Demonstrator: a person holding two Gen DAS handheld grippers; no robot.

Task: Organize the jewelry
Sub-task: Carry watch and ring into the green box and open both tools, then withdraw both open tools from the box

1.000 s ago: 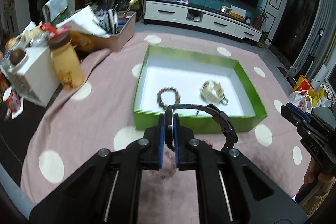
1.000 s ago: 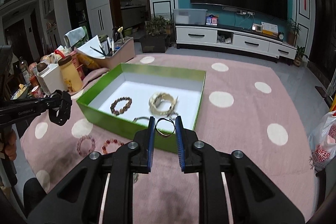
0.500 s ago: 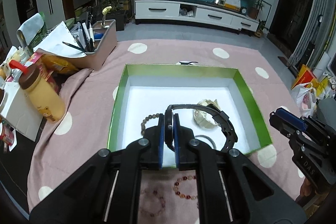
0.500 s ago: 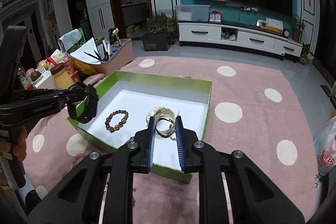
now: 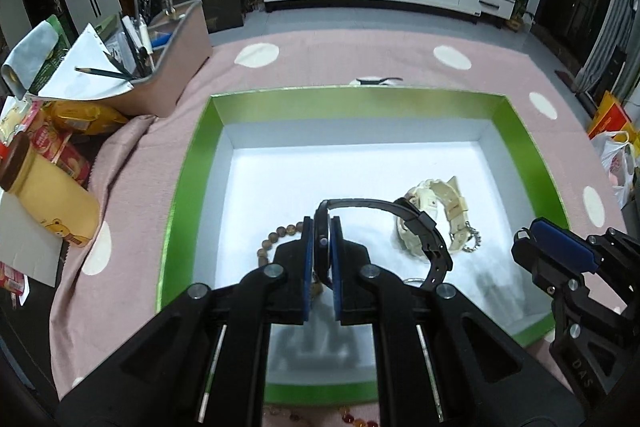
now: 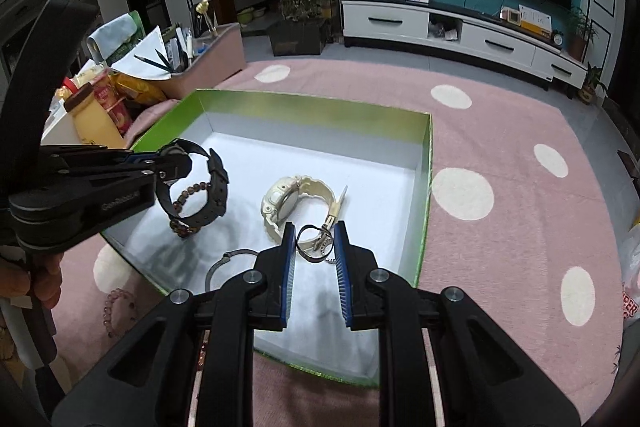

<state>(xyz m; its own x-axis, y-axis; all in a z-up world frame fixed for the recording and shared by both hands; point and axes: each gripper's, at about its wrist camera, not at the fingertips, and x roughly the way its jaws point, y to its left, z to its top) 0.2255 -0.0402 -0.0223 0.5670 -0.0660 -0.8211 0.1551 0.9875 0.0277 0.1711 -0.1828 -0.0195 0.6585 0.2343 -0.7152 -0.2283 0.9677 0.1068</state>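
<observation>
My left tool [image 5: 321, 247] is pinching a black watch [image 5: 404, 223] by its strap, held over the green box [image 5: 182, 195]. My right tool [image 6: 316, 247] is clamped on a small metal ring [image 6: 313, 242] above the box floor, beside the cream watch [image 6: 292, 203].

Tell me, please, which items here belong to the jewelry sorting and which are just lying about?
Job: black watch in left gripper; bangle in right gripper; cream watch; bead bracelet; green box.
Lying about: yellow bottle, pen holder, snack packets.
</observation>
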